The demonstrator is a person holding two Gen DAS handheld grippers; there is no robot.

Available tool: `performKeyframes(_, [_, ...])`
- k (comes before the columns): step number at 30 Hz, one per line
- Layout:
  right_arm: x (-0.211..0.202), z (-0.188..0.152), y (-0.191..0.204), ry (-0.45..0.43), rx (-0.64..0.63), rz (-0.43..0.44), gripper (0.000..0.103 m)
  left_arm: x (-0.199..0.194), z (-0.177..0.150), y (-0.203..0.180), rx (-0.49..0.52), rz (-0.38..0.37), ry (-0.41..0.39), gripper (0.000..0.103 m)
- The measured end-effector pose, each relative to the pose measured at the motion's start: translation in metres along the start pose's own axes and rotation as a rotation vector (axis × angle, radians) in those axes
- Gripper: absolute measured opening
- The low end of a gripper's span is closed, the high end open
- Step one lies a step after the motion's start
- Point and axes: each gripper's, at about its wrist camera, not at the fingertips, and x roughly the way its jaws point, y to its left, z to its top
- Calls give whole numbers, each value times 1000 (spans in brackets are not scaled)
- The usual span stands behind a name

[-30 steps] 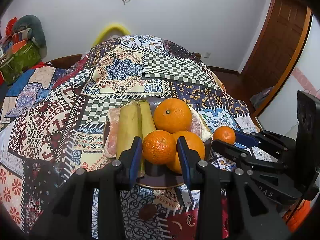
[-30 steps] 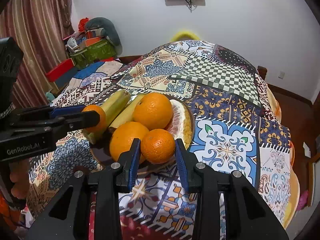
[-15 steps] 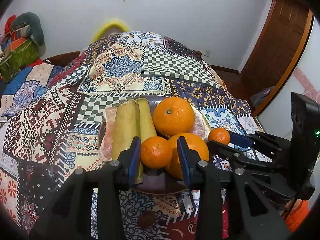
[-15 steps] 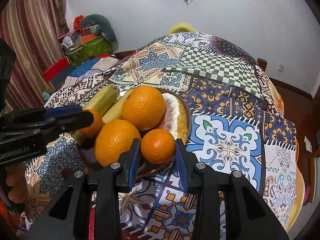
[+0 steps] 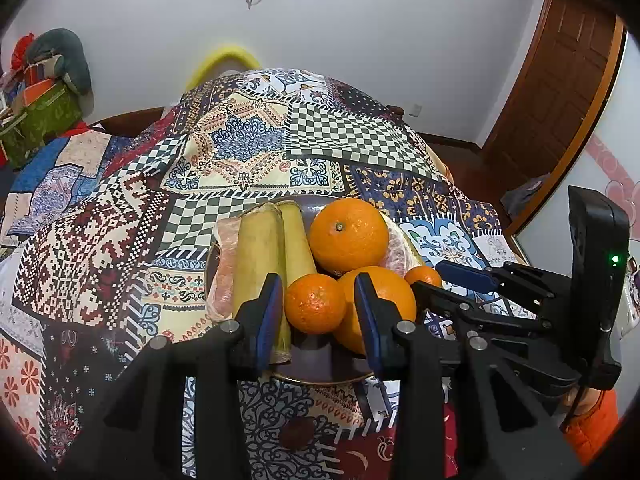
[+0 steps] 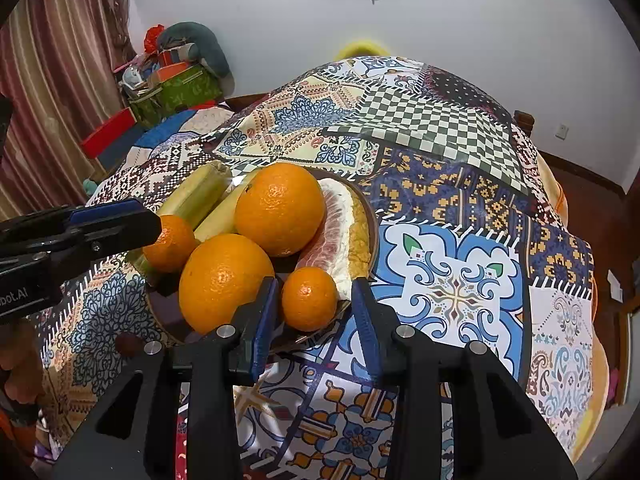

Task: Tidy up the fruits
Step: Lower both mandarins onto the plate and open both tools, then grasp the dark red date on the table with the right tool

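A dark plate [image 5: 320, 364] on the patchwork cloth holds two big oranges [image 5: 349, 236], sugarcane pieces [image 5: 260, 256] and pomelo segments [image 6: 332, 236]. A small mandarin [image 5: 316, 304] rests at the plate's near edge between the pads of my left gripper [image 5: 316, 292], with a slim gap at the right pad. A second small mandarin [image 6: 310, 300] sits on the plate rim [image 6: 373, 224] beside the pomelo. My right gripper [image 6: 315, 286] straddles it with its jaws opening, and neither pad presses it. Each gripper also shows in the other's view: the right gripper [image 5: 444, 286], the left gripper [image 6: 154, 224].
The patterned tablecloth [image 6: 460, 292] stretches far behind and to the right of the plate, and drops off at the table's edges. Boxes and cushions [image 6: 176, 84] are stacked at the back left. A wooden door [image 5: 560, 80] stands on the right. An orange sleeve [image 5: 592, 420] shows behind the right gripper.
My right gripper carried its mandarin in to the plate's rim, then its jaws spread a little off it. In the left wrist view the mandarin looks slightly smaller, with a gap at the right pad.
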Motion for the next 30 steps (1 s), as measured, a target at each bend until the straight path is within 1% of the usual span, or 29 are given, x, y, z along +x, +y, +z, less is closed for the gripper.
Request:
performKeyframes(10, [-32,1,8,-49,-13,-20,35,-25,-1,-6,9,9,-32,36])
performKeyframes(17, [-68,2,22,-108,-37,-25,35,-60,-4,-13,22,18,-79,36])
performKeyframes(24, [-104,-7,39,-162,-57,-27,35,-95,-14,-19,30,27,-114,36])
performKeyframes(28, [-114,-16,47,-164,-66,-26,35,-110,-24,-21,34,31,-118,41])
performKeyframes(30, [-115,-22,50,-156,-71,-29,35,-115,-30,-22,41,37,-116,41])
